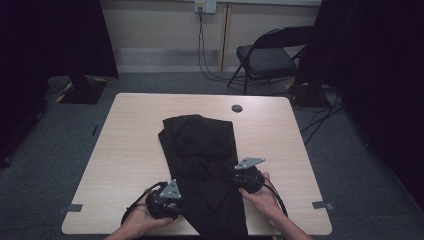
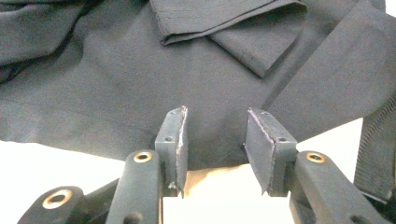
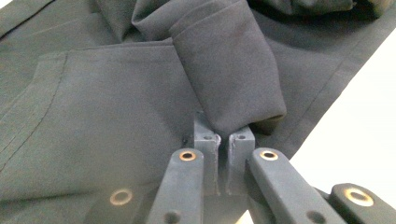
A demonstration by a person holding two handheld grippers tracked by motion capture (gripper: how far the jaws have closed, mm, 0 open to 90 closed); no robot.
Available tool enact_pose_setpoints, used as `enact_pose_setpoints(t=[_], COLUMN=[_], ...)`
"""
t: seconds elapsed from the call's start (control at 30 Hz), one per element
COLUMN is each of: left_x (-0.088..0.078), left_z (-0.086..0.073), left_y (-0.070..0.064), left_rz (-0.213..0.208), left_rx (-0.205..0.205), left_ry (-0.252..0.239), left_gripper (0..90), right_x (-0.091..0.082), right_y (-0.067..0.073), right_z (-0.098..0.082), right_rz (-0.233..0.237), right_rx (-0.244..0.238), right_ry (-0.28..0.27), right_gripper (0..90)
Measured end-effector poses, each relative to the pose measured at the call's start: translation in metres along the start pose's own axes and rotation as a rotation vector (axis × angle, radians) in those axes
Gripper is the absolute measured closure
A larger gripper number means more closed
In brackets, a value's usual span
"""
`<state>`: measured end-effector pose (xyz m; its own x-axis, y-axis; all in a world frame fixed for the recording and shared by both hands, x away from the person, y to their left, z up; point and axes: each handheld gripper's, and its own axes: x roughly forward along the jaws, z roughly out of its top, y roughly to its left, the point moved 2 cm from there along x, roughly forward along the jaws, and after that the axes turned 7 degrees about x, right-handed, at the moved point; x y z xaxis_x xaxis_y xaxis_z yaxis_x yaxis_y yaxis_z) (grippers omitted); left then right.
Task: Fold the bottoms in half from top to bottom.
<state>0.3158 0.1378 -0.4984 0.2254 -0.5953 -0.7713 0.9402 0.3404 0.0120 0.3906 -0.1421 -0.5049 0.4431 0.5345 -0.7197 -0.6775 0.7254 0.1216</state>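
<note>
A black garment (image 1: 200, 145) lies spread down the middle of the light wooden table (image 1: 130, 140), its near end hanging over the front edge. My left gripper (image 1: 181, 200) sits at the cloth's left edge near the front. In the left gripper view its jaws (image 2: 215, 135) stand apart, with the hem of the garment (image 2: 116, 84) at their tips and no pad pressing on it. My right gripper (image 1: 233, 180) is at the cloth's right side. Its jaws (image 3: 224, 133) are pinched on a rolled fold of the garment (image 3: 229, 70), which looks like a cuff.
A round cable hole (image 1: 237, 108) is in the table's far side. A black folding chair (image 1: 265, 57) stands behind the table at the right, with cables on the floor. Bare tabletop lies on both sides of the cloth.
</note>
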Motion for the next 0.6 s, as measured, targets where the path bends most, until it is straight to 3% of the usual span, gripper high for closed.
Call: enact_pose_setpoints(t=[0.07,0.17,0.23,0.3,0.33,0.37,0.4,0.43,0.5,0.53,0.57,0.6], left_x=[-0.002,-0.009,-0.015,-0.021,-0.021,-0.034,-0.034,-0.041,-0.049,-0.049,-0.051,-0.052], left_z=[0.0,-0.005,-0.011,-0.011,-0.011,-0.003,-0.003,0.002,0.008,0.008,0.011,0.015], left_y=[0.0,-0.002,0.003,0.01,0.01,0.022,0.022,0.03,0.053,0.053,0.072,0.084], left_rz=[-0.015,-0.047,-0.037,-0.026,-0.026,0.003,0.003,0.02,0.082,0.082,0.117,0.144], left_rx=[0.002,-0.041,-0.064,-0.089,-0.089,-0.111,-0.111,-0.129,-0.155,-0.155,-0.195,-0.204], left_ry=[0.018,0.035,0.053,0.0,0.0,-0.107,-0.107,-0.148,-0.184,-0.184,-0.213,-0.223], left_gripper=[57.8,54.6,50.1,50.1,51.2,51.7,51.7,51.7,51.7,51.7,51.7,51.7], right_x=[-0.002,-0.006,-0.009,-0.013,-0.013,-0.017,-0.017,-0.018,-0.026,-0.026,-0.033,-0.035], right_y=[0.004,0.012,0.015,0.015,0.015,0.018,0.018,0.019,0.019,0.019,0.02,0.019], right_z=[-0.003,-0.007,-0.01,-0.013,-0.013,-0.016,-0.016,-0.016,-0.004,-0.004,0.009,0.014], right_rz=[0.005,0.002,-0.004,0.025,0.025,0.033,0.033,0.035,0.082,0.082,0.094,0.09], right_rx=[-0.016,-0.041,-0.053,-0.019,-0.019,-0.033,-0.033,-0.029,-0.002,-0.002,0.002,0.001], right_ry=[0.003,0.012,0.022,0.037,0.037,0.047,0.047,0.048,-0.013,-0.013,-0.075,-0.091], right_gripper=[86.1,86.3,86.4,85.7,85.7,68.5,68.5,64.2,52.7,52.7,48.4,47.8])
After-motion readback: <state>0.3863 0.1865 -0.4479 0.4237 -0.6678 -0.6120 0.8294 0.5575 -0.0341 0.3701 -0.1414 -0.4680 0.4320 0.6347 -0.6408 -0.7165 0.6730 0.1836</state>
